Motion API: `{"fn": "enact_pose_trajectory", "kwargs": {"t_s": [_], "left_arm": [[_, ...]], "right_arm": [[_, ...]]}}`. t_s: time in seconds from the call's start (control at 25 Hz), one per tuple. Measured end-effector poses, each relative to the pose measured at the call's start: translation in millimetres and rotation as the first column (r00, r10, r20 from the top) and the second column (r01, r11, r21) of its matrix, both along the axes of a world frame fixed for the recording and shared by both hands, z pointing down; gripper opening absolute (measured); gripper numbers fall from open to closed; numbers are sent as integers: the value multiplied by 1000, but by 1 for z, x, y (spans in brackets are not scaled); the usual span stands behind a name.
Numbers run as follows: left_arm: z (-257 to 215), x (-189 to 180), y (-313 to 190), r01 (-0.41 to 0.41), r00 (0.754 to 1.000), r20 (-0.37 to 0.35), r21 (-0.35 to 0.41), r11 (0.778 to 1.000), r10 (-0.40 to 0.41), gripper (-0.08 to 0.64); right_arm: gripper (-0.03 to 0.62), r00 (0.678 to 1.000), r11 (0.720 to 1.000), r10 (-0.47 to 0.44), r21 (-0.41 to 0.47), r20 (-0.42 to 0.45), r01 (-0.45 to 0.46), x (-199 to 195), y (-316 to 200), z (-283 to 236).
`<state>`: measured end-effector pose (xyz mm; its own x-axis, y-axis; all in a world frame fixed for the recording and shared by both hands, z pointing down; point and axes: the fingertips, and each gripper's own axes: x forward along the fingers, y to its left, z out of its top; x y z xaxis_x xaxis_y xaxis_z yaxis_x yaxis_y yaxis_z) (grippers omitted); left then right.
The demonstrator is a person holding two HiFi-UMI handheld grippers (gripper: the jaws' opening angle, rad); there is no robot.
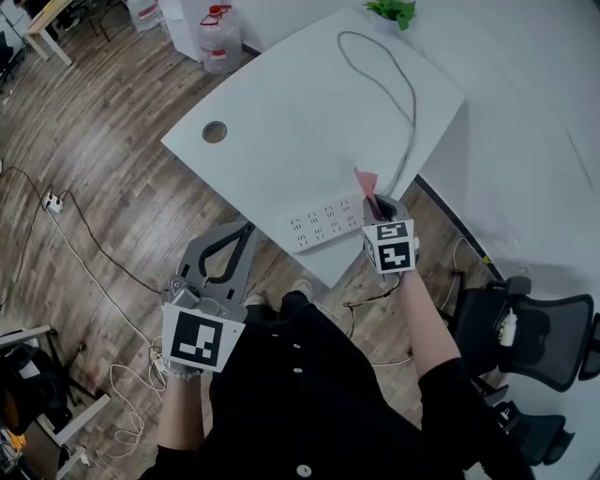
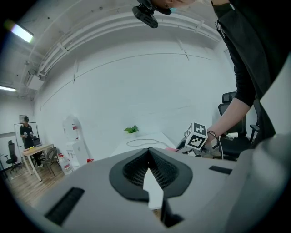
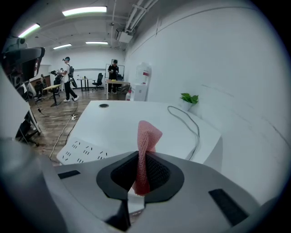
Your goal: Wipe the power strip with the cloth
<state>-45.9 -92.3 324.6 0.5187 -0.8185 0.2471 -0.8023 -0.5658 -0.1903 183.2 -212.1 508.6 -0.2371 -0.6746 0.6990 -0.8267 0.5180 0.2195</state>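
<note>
A white power strip (image 1: pixel 323 225) lies at the near edge of the white table (image 1: pixel 281 112); its grey cable (image 1: pixel 403 94) loops away toward the far side. My right gripper (image 1: pixel 378 202) is shut on a pink cloth (image 1: pixel 366 180) just right of the strip's end, a little above the table. In the right gripper view the cloth (image 3: pixel 146 145) stands up out of the closed jaws (image 3: pixel 142 157), with the strip (image 3: pixel 84 152) lower left. My left gripper (image 1: pixel 246 228) hangs over the floor left of the table corner, shut and empty (image 2: pixel 148 152).
A round cable hole (image 1: pixel 215 132) sits in the table's left part and a small plant (image 1: pixel 394 9) at its far edge. A black office chair (image 1: pixel 534 328) stands at the right. Water bottles (image 1: pixel 217 37) and floor cables (image 1: pixel 94 272) lie to the left. People stand far off (image 3: pixel 68 77).
</note>
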Motion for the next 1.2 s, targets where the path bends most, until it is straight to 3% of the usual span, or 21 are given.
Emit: {"fn": "enact_pose_trajectory", "kwargs": {"t_s": [0.44, 1.2], "left_arm": [[1, -2, 1, 30, 1000, 10, -16, 999, -30, 14], [2, -3, 0, 29, 1000, 9, -7, 1000, -29, 14]], "right_arm": [[54, 999, 995, -29, -99, -39, 25, 3, -1, 38], [54, 999, 992, -44, -117, -23, 41, -12, 2, 44]]}}
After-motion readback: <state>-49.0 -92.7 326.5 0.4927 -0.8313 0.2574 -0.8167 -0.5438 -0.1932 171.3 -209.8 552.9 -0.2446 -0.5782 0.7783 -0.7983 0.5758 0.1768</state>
